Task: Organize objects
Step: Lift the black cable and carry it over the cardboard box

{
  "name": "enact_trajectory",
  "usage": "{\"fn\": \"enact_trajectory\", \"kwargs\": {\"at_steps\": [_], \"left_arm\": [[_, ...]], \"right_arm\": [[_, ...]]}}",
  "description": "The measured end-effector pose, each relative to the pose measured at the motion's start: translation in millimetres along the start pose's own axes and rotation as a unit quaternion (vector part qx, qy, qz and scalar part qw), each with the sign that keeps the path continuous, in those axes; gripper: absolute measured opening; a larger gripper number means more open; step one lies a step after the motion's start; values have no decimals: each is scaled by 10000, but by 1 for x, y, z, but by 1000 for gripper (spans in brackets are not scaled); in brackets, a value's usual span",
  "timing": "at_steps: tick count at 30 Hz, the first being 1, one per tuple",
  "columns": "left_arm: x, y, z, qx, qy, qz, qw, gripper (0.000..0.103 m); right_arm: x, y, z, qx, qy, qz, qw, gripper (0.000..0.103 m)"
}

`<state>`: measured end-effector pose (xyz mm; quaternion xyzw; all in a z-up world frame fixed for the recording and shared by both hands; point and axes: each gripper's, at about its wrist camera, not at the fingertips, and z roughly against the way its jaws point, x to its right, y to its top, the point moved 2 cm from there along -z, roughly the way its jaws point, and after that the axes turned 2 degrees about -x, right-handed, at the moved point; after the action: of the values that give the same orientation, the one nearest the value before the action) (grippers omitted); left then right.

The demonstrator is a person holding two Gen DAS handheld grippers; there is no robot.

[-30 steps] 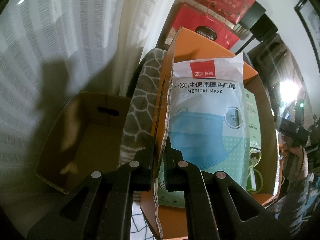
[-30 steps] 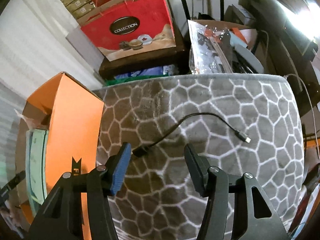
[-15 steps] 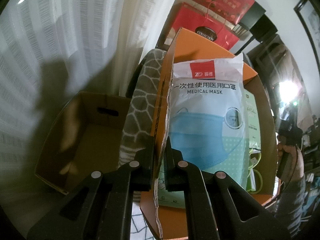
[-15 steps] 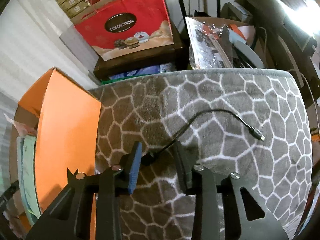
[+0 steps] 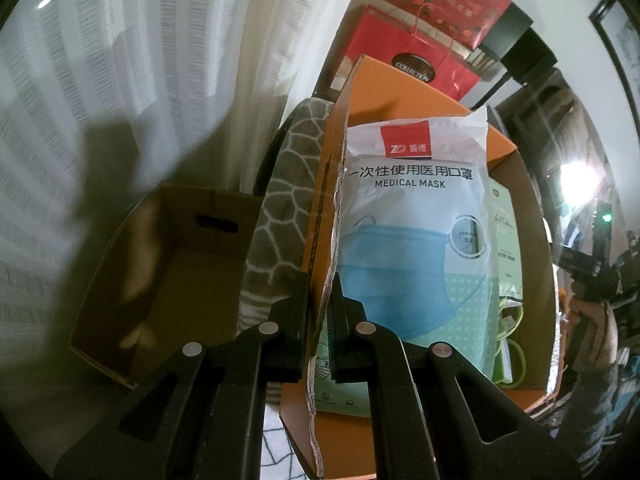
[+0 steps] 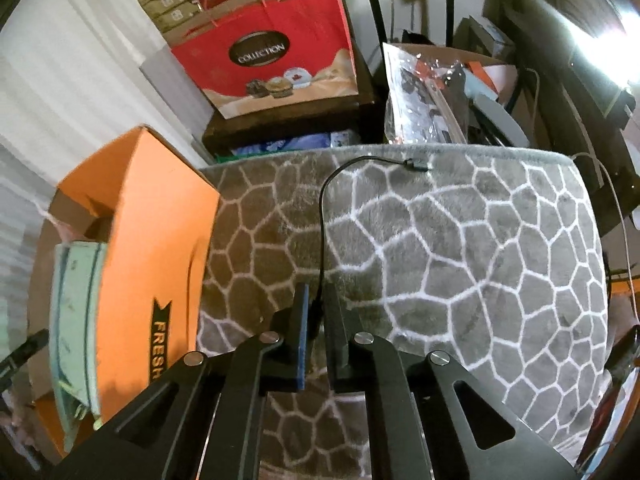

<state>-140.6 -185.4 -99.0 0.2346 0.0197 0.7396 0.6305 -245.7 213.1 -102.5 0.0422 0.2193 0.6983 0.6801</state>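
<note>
In the left wrist view my left gripper is shut on the torn flap of the orange cardboard box. The box holds a medical mask pack, a pale green packet and a lime green cord. In the right wrist view my right gripper is shut on one plug end of a thin black cable. The cable rises from the pads and curves over the grey honeycomb-pattern cushion to its far plug. The orange box stands just left of the cushion.
An open brown carton sits left of the cushion by a white curtain. Red gift bags stand on a dark stand behind. A clear plastic bag of parts and cluttered boxes lie beyond the cushion's far edge.
My right gripper has shut on the cable's near plug. The cable has swung from lying across the cushion to running straight away from the pads. My left gripper has kept still.
</note>
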Motion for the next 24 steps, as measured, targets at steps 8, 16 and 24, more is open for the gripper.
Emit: {"fn": "enact_trajectory", "kwargs": {"at_steps": [8, 16, 24], "left_arm": [[-1, -1, -1, 2, 2, 9, 10000, 6], [0, 0, -2, -24, 24, 6, 10000, 6], [-1, 0, -2, -41, 7, 27, 10000, 6]], "right_arm": [[-4, 5, 44, 376, 138, 57, 9992, 6], [-26, 10, 94, 768, 322, 320, 9960, 6], [-58, 6, 130, 1046, 563, 616, 9910, 5]]}}
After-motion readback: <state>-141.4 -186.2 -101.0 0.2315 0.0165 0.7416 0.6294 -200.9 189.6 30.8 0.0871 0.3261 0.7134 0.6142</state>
